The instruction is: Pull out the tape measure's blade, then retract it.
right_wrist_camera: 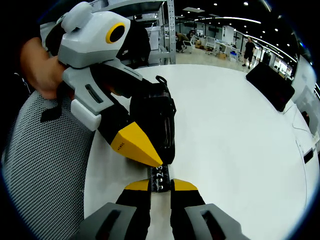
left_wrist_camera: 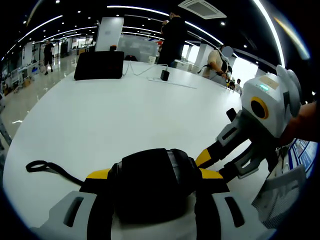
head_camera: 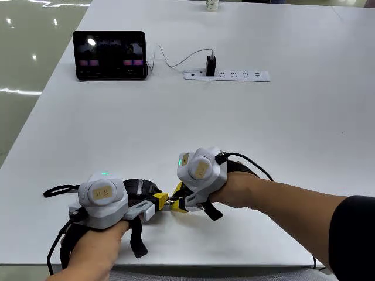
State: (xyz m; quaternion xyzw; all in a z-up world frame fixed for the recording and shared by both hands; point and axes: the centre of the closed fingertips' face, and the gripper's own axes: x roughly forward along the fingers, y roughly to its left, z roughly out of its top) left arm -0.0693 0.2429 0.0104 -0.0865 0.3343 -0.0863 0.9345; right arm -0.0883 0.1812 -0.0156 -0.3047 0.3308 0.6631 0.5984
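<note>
A black tape measure (head_camera: 139, 188) lies near the white table's front edge, its wrist strap (head_camera: 58, 190) trailing left. My left gripper (head_camera: 150, 196) is shut on the case; in the left gripper view the case (left_wrist_camera: 150, 185) sits between the yellow-tipped jaws of that gripper (left_wrist_camera: 154, 175). My right gripper (head_camera: 176, 199) meets it from the right, tip to tip. In the right gripper view my right gripper (right_wrist_camera: 160, 186) is shut on a short length of the dark, marked blade (right_wrist_camera: 159, 177) just outside the case (right_wrist_camera: 155, 117). The left gripper's yellow fingertip (right_wrist_camera: 135, 145) touches the case beside the blade.
A dark tablet (head_camera: 109, 55) stands at the back left. A white power strip (head_camera: 234, 75) with a black plug (head_camera: 210, 64) and a thin cable lies behind the middle. A mesh chair (right_wrist_camera: 45, 165) sits just off the table's front edge (head_camera: 222, 257).
</note>
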